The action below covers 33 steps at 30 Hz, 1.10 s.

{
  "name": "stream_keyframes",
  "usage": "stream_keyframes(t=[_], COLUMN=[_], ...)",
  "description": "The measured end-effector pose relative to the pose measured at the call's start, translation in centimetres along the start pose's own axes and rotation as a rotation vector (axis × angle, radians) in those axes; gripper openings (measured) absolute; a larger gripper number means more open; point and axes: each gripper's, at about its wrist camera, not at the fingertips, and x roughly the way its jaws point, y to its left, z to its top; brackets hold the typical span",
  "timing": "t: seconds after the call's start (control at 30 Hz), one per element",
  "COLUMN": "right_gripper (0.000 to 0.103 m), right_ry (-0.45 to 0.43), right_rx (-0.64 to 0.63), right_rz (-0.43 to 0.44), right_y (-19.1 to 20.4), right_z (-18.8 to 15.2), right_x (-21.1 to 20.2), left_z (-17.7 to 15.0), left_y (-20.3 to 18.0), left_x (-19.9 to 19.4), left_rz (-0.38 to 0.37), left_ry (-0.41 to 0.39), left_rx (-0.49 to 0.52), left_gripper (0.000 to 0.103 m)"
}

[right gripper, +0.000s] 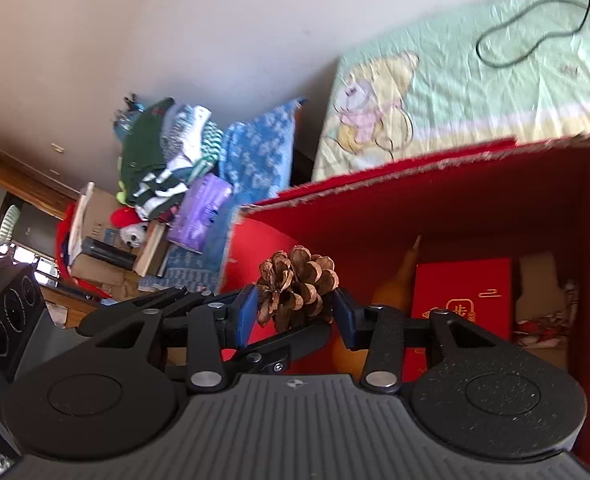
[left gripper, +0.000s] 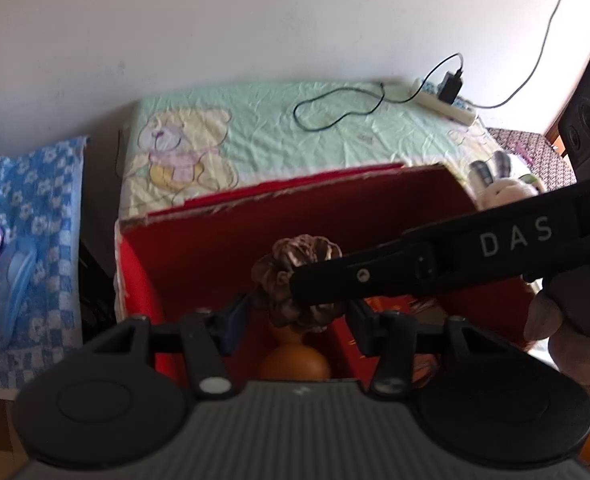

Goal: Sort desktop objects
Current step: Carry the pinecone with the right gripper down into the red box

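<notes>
The red box (right gripper: 475, 200) stood open ahead of and beneath both claws, a red packet (right gripper: 461, 300) and an orange gourd (left gripper: 295, 364) lying inside it. The right claw (right gripper: 295, 304) was closed on the pine cone (right gripper: 297, 288), its blue pads (right gripper: 247, 312) pressing the cone's two sides above the box interior. The left claw (left gripper: 299, 316) hung with its fingers parted wider than the cone; the cone (left gripper: 295, 268) sat between and just ahead of them, partly hidden by the right claw's black finger (left gripper: 375, 276) crossing in front.
</notes>
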Motion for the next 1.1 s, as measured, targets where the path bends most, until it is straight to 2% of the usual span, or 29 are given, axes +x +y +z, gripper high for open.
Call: stream_keyframes(t=[0.17, 0.2, 0.27, 0.4, 0.5, 0.57, 0.67, 0.73, 0.77, 0.93, 1.1], right_gripper=[0.045, 0.043, 0.044, 0.045, 0.045, 0.045, 0.045, 0.041, 0.045, 0.043, 0.043], right_ry=[0.074, 0.089, 0.115, 0.136, 0.145, 0.152, 0.153, 0.146, 0.136, 0.099, 0.059], right_rx=[0.012, 0.012, 0.018, 0.036, 0.035, 0.046, 0.076, 0.095, 0.101, 0.164, 0.117], right_rz=[-0.030, -0.037, -0.040, -0.037, -0.059, -0.072, -0.056, -0.047, -0.036, -0.009, -0.054], right_y=[-0.7, -0.9, -1.4, -2.6, -3.3, -4.0, -5.1, -5.8, -5.8, -6.9, -6.4], right_z=[0.9, 1.0, 1.3, 2.0, 2.4, 2.5, 2.3, 2.2, 2.3, 2.4, 2.4], right_x=[3.3, 3.8, 4.8, 6.3, 7.1, 7.7, 8.3, 8.4, 8.2, 7.2, 6.7], left_z=[-0.4, -0.4, -0.2, -0.3, -0.2, -0.1, -0.2, -0.1, -0.1, 0.0, 0.0], left_y=[1.4, 1.3, 1.0, 0.6, 1.1, 1.4, 1.0, 0.9, 0.9, 1.2, 1.8], left_x=[2.1, 2.3, 3.0, 4.4, 5.1, 5.0, 5.3, 5.6, 5.7, 6.4, 7.1], left_rz=[0.042, 0.045, 0.074, 0.130, 0.104, 0.086, 0.112, 0.121, 0.119, 0.074, 0.029], left_ry=[0.062, 0.069, 0.096, 0.120, 0.150, 0.141, 0.152, 0.167, 0.177, 0.231, 0.281], left_rx=[-0.007, 0.004, 0.006, 0.033, 0.005, -0.013, 0.004, 0.008, 0.009, -0.004, -0.005], left_gripper=[0.053, 0.047, 0.051, 0.051, 0.051, 0.054, 0.055, 0.058, 0.060, 0.062, 0.070])
